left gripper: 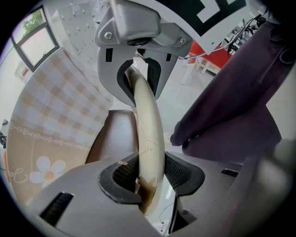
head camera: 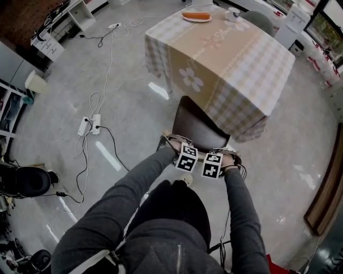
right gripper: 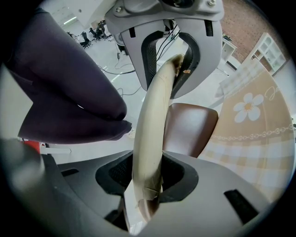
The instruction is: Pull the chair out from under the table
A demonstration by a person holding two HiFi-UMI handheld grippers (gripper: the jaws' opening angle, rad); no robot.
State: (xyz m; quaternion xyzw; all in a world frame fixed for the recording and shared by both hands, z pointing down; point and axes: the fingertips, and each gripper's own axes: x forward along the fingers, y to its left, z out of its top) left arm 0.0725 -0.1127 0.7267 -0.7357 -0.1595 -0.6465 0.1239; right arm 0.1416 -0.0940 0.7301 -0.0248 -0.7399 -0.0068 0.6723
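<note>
A brown chair [head camera: 197, 127] stands on the floor just in front of the table [head camera: 225, 59], its seat partly under the checked cloth. Both grippers point down at the top of its backrest, side by side. My left gripper [head camera: 185, 160] is shut on the cream top edge of the backrest [left gripper: 147, 134], which runs between its dark pads [left gripper: 127, 173]. My right gripper [head camera: 213, 165] is shut on the same cream edge [right gripper: 150, 139]. The brown seat [left gripper: 113, 139] [right gripper: 189, 129] shows below in both gripper views.
The table wears a beige checked cloth with flower prints and carries a plate [head camera: 196, 16] at its far edge. Power strips and cables [head camera: 88, 126] lie on the floor to the left. A dark office chair [head camera: 24, 181] is at the far left. Shelves [head camera: 53, 37] line the upper left.
</note>
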